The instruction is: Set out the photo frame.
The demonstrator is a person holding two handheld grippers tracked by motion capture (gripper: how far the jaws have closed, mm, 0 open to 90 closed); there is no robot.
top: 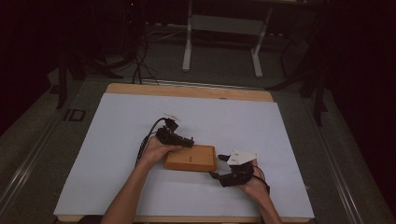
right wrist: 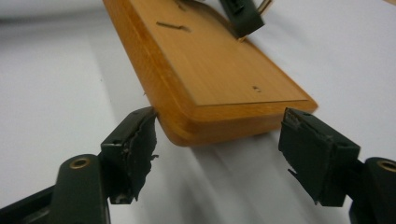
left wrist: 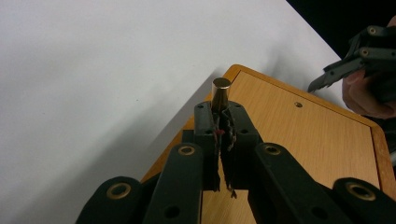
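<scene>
The left gripper (left wrist: 222,122) is pinching a small brass peg (left wrist: 221,93) between closed jaws, holding it upright over the near corner of a wooden board (left wrist: 299,135). The right gripper (right wrist: 219,144) is spreading its jaws wide around the board's short end, on a white table sheet (top: 116,135).

Brass peg (left wrist: 221,93) upright in left claw (left wrist: 223,122), over flat wooden board (top: 191,157)

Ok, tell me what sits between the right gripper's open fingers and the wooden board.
Nothing: in the right gripper view, bare white table cover separates the right gripper from the wooden board, whose near end faces the gap.
</scene>
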